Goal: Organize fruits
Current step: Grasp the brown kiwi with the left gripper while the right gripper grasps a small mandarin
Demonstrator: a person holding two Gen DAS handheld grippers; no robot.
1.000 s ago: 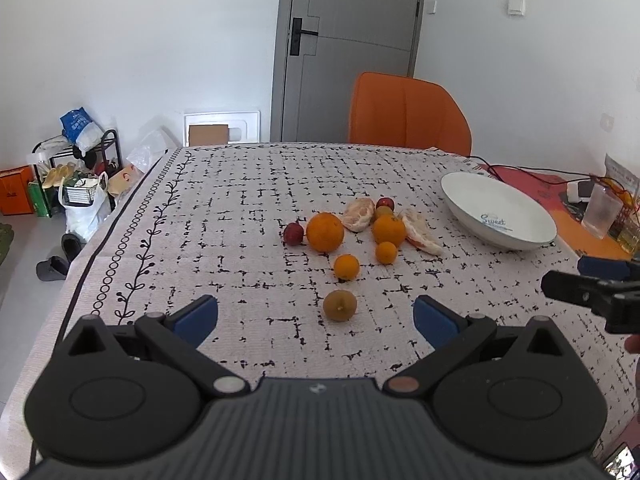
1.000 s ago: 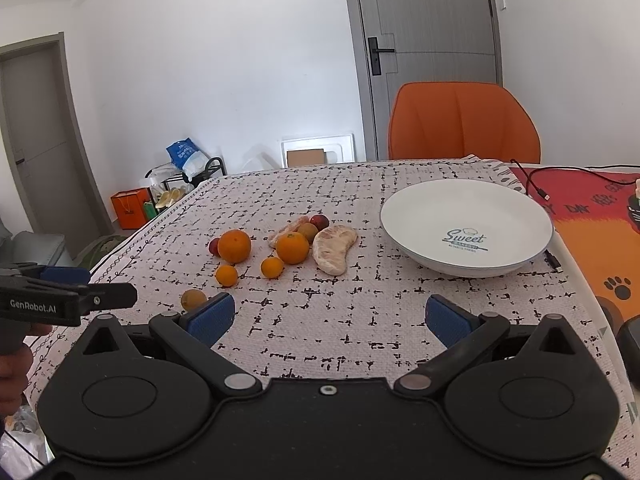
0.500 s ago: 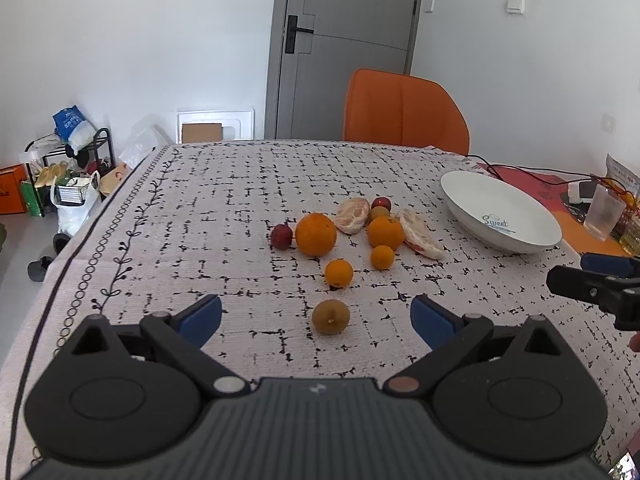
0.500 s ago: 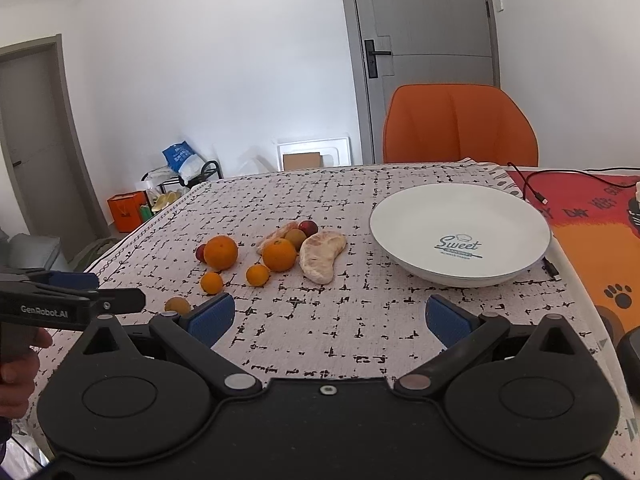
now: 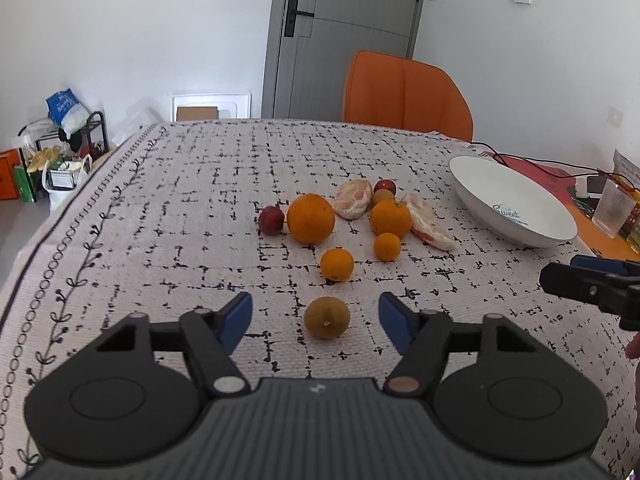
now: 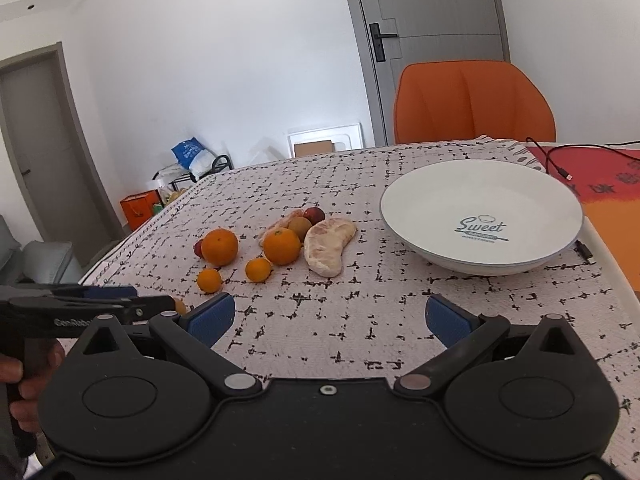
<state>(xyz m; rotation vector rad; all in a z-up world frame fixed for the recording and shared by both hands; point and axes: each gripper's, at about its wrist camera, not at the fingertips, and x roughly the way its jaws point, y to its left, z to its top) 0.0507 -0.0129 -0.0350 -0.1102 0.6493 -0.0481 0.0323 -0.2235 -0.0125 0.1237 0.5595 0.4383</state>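
Loose fruit lies mid-table on the patterned cloth: a big orange (image 5: pixel 311 219), a second orange (image 5: pixel 391 218), two small oranges (image 5: pixel 337 264) (image 5: pixel 387 246), a dark red fruit (image 5: pixel 271 220) and peeled pomelo pieces (image 5: pixel 352 199) (image 5: pixel 430 222). Nearest is a brownish round fruit (image 5: pixel 327 317). It sits between the blue pads of my left gripper (image 5: pixel 315 318), whose jaws are closing with gaps on both sides. The white "Sweet" bowl (image 6: pixel 482 212) stands empty at the right. My right gripper (image 6: pixel 329 319) hovers open over bare cloth before the bowl.
An orange chair (image 5: pixel 406 96) stands behind the table's far edge. At the right lie a red-orange mat (image 6: pixel 608 184), a black cable (image 6: pixel 554 160) and a clear cup (image 5: pixel 614 208). The table's left edge drops to a floor with bags and a rack (image 5: pixel 60 148).
My left gripper has come forward and down to the brownish fruit, and its jaws have narrowed around it. My right gripper has eased forward and lower, still wide.
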